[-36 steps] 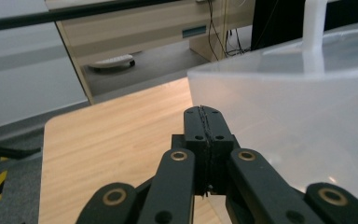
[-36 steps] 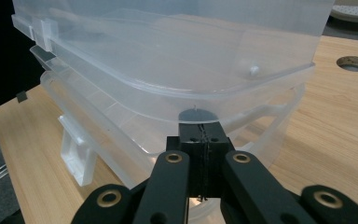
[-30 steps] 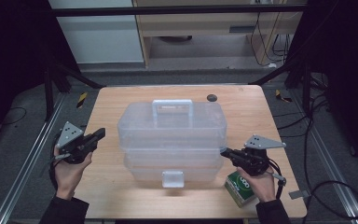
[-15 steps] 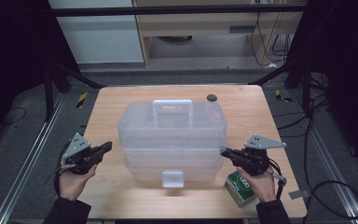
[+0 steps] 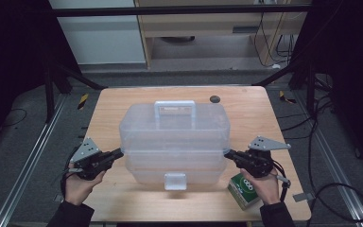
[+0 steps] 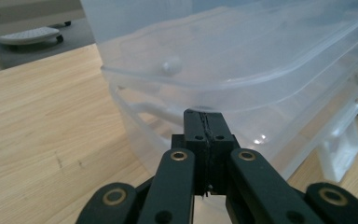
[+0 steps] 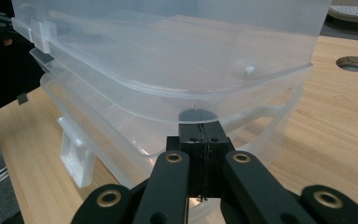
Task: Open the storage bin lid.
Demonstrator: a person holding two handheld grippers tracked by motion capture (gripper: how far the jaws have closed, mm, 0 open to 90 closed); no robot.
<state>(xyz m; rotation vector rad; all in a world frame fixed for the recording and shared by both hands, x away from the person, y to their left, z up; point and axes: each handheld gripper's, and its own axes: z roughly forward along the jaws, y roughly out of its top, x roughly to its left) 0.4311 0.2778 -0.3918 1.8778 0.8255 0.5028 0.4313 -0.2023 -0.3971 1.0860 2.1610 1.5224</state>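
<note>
Flanking a clear, tiered plastic storage box with a top handle (image 5: 175, 137) at the middle of the wooden worktop (image 5: 108, 109), the left gripper (image 5: 117, 154) and right gripper (image 5: 229, 154) point their clenched, empty fingers at its side rims. A green-and-white carton (image 5: 244, 190) lies by the right hand (image 5: 264, 184); a round dark hole (image 5: 214, 99) marks the far edge.
</note>
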